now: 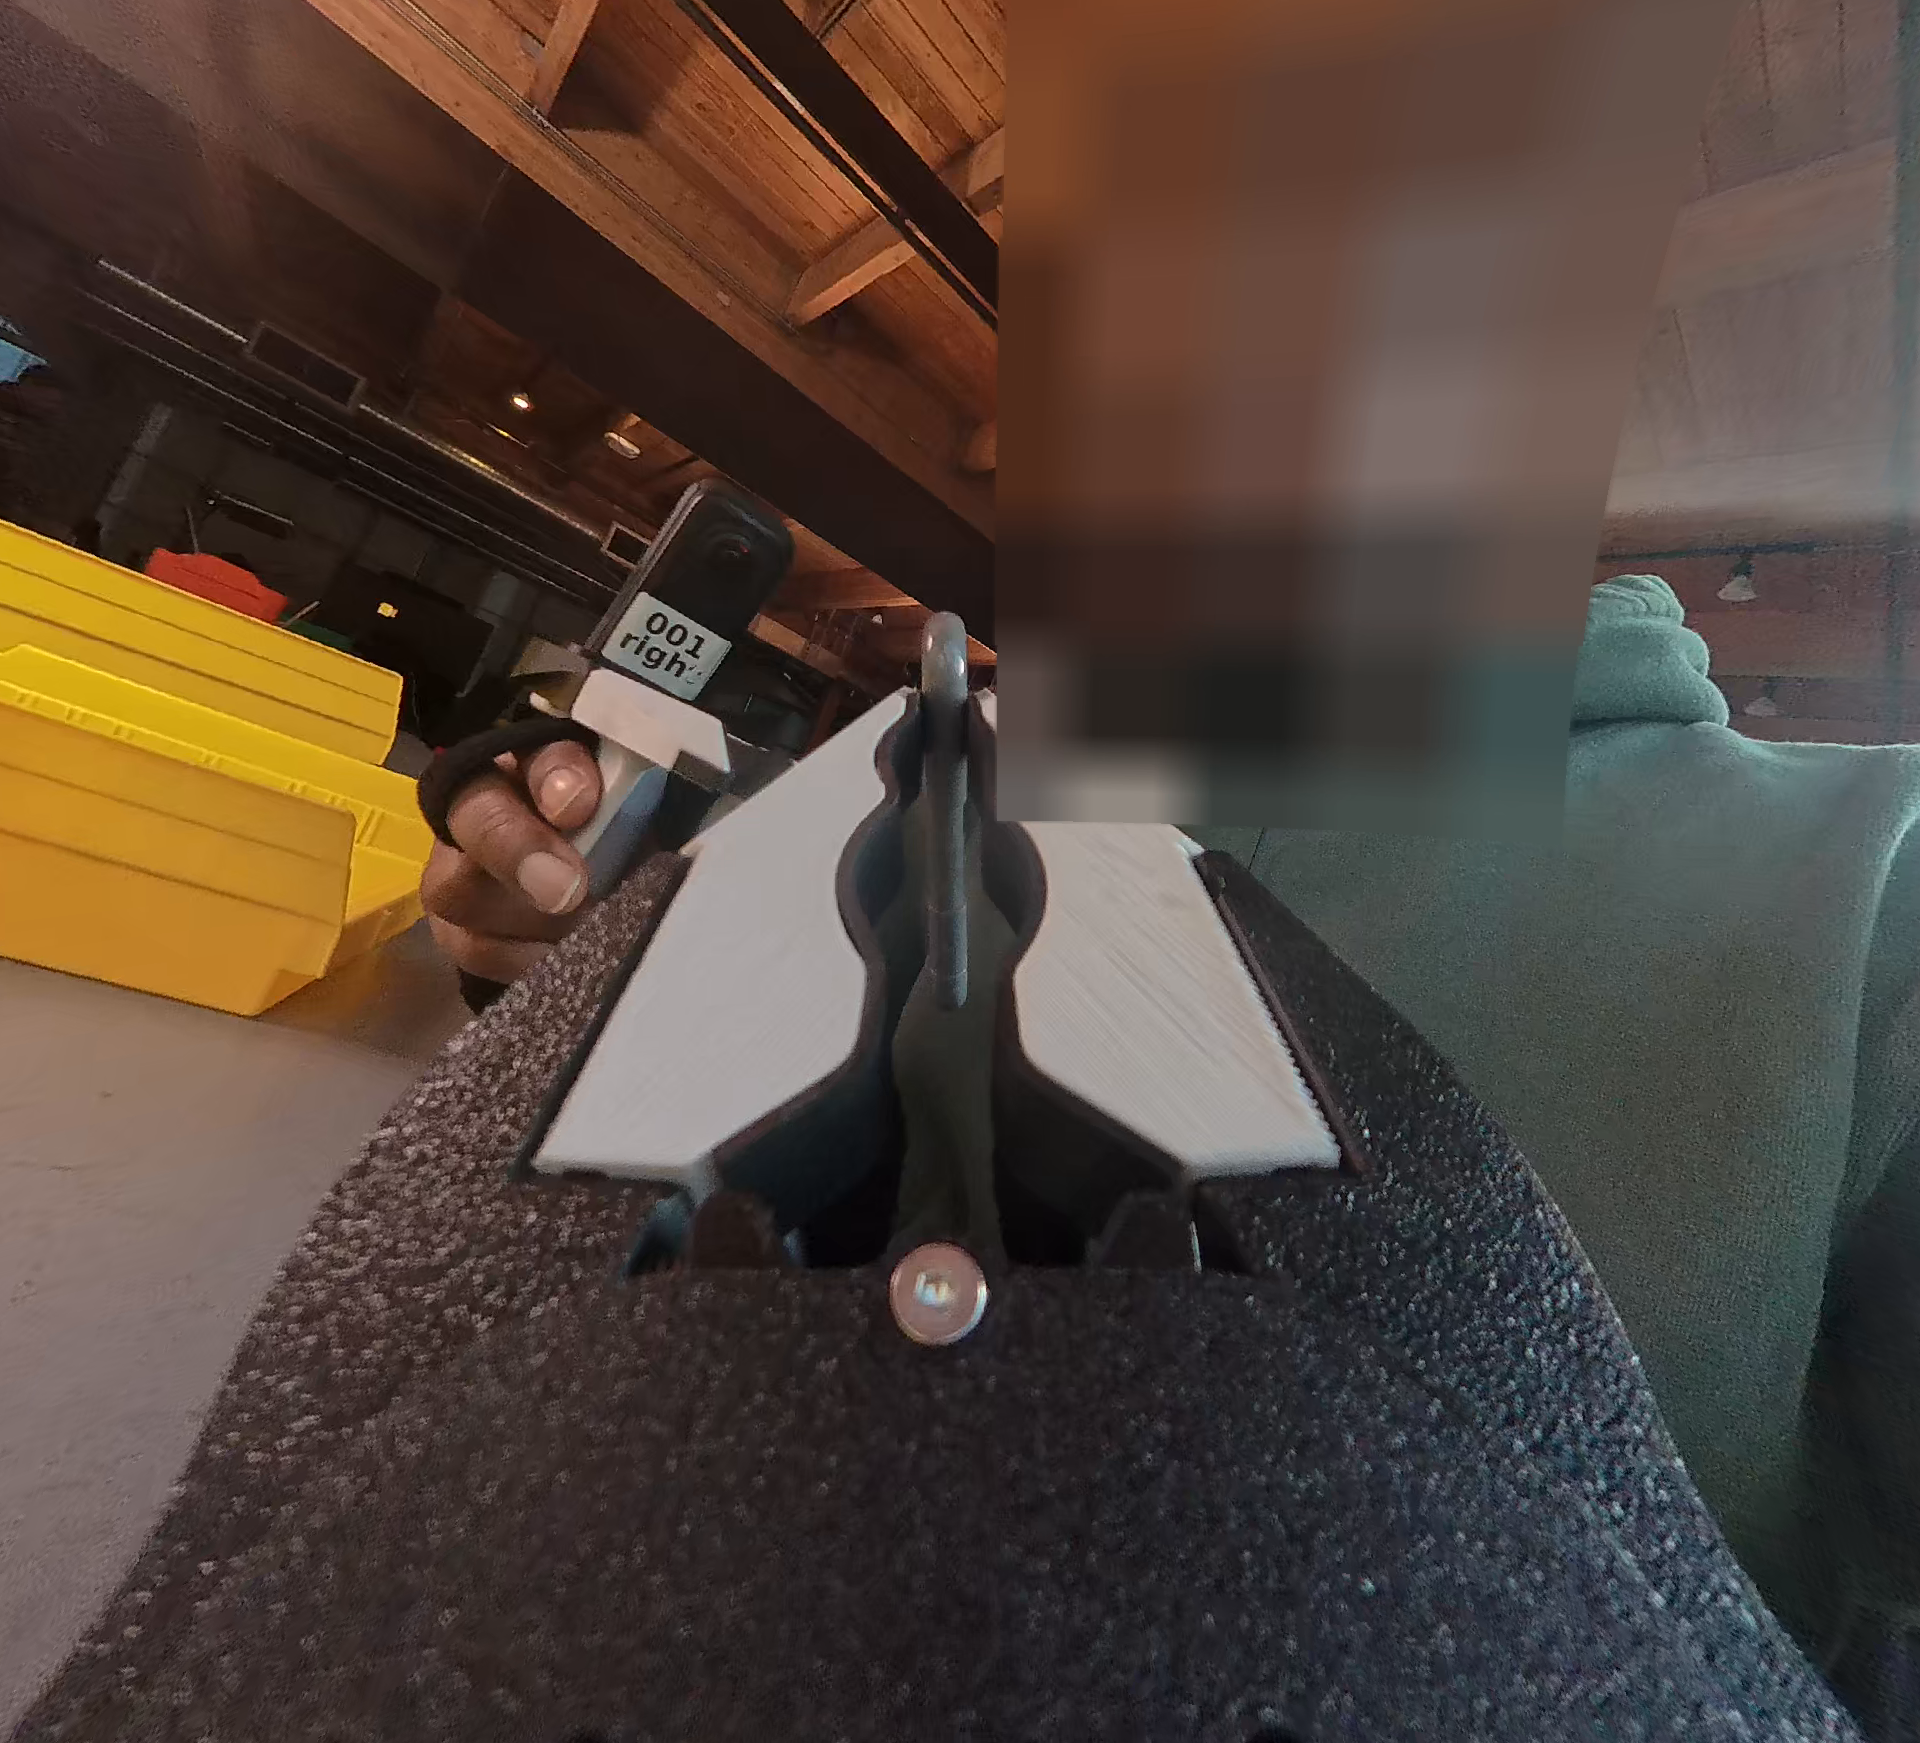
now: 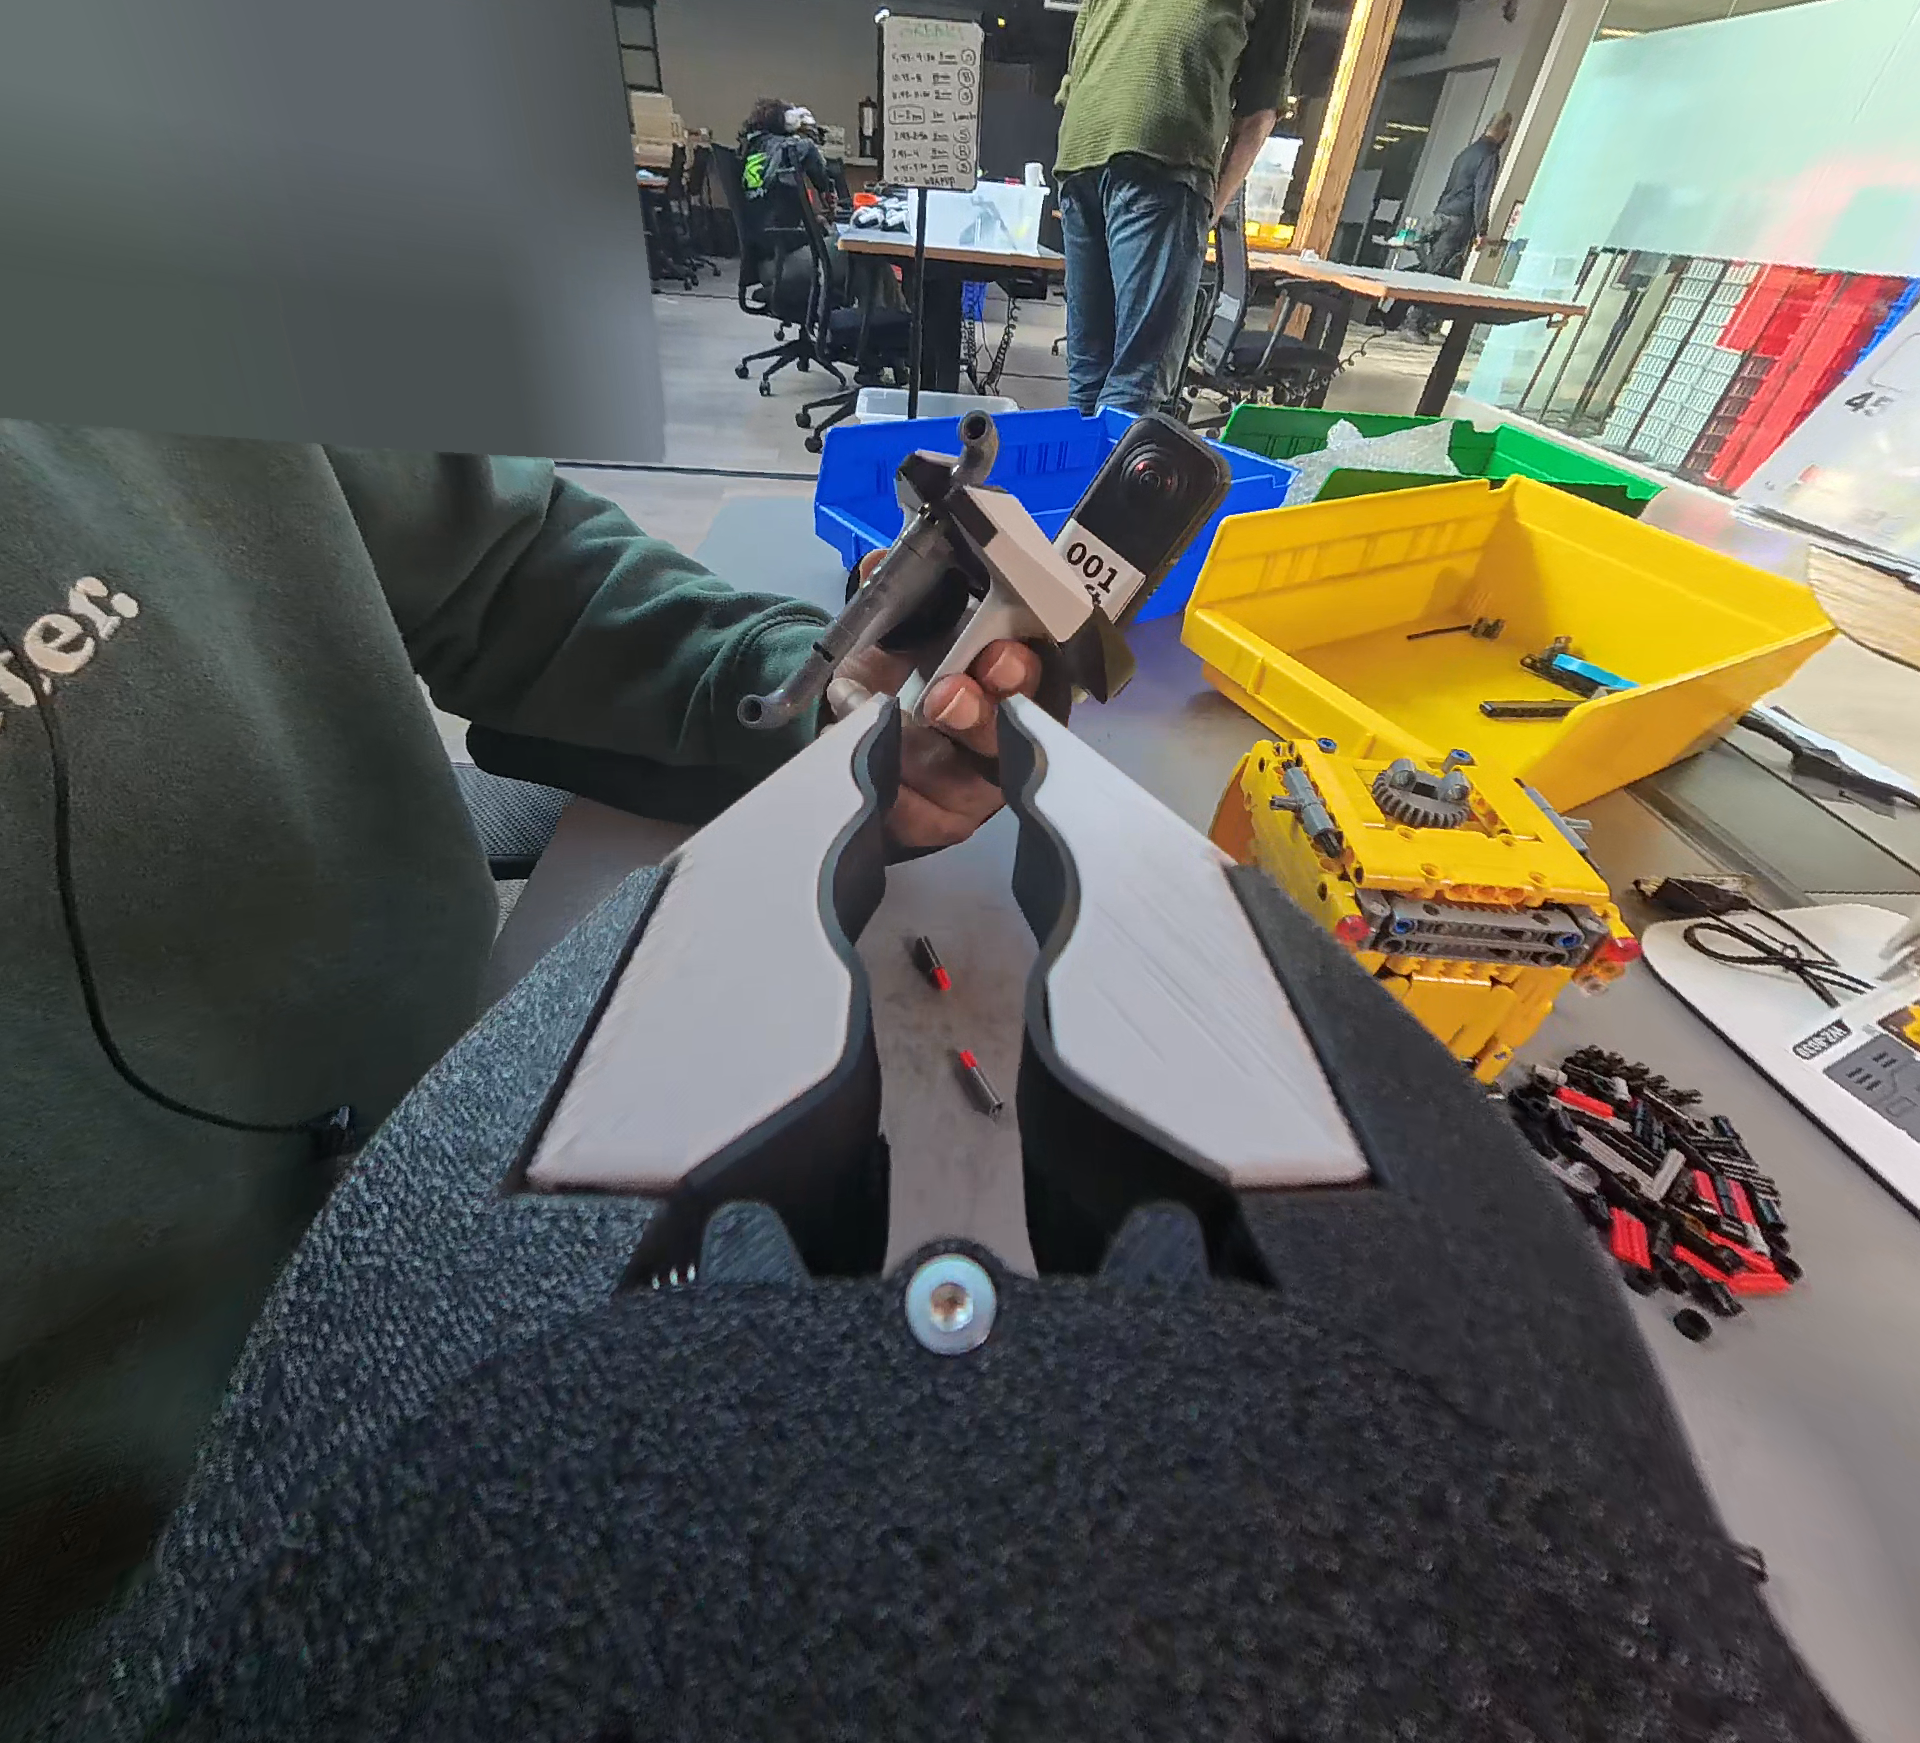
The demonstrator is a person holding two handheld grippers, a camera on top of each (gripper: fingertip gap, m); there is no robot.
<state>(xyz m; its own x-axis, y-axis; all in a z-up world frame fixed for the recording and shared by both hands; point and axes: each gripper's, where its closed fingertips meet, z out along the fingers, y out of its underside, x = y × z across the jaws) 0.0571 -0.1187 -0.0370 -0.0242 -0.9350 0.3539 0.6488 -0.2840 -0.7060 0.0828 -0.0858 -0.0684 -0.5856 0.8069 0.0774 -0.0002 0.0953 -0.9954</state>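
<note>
Left gripper [image 1: 940,732] is pinching a grey hooked rod [image 1: 948,862]; right gripper [image 2: 951,737] is hovering spread (empty), yellow brick model [image 2: 1434,872] at two o'clock.

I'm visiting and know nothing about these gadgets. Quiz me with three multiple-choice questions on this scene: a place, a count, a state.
1. Where is the yellow brick model? A in a bin; B on the table beside the yellow bin; C in a gripper.
2. How many black-and-red pins lie below the right gripper? A two; B one; C five.
3. The left gripper is: A open and empty; B lying on the table; C shut on a grey rod.
Answers: B, it stands on the tabletop; A, two show between the open jaws; C, the rod sits clamped between its jaws.
</note>
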